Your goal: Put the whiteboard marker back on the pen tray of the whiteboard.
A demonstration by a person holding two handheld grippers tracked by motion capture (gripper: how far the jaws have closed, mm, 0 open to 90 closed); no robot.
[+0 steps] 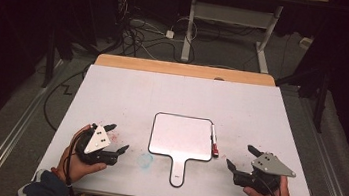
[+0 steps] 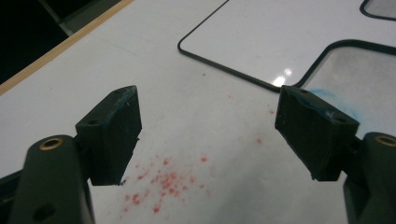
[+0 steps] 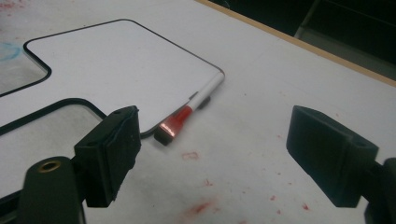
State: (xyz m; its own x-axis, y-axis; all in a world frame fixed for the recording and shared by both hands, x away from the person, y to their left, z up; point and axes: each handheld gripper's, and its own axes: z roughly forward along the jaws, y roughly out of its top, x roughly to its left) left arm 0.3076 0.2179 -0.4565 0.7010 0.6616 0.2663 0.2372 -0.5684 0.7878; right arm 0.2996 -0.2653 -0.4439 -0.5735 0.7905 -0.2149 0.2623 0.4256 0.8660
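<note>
- White table top lies under a dim room, with a wooden strip along its far edge and dark floor and cables beyond.
- Paddle-shaped whiteboard lies flat in the middle, handle toward the person, its face wiped blank as far as I can tell.
- Red-capped marker lies along the board's right edge, touching it, cap end toward the person.
- Left gripper sits released over red specks left of the board, nothing between its jaws.
- Right gripper is spread wide and empty, right of the board, near the marker.
- My judgement: either nothing is written yet or the work is finished and the tools are parked; the blank board alone does not settle it.
- Room: broad bare table on both sides and beyond the board; the near edge is close under both hands, and the board's raised rim sits between the right jaws and the marker's far side.
</note>
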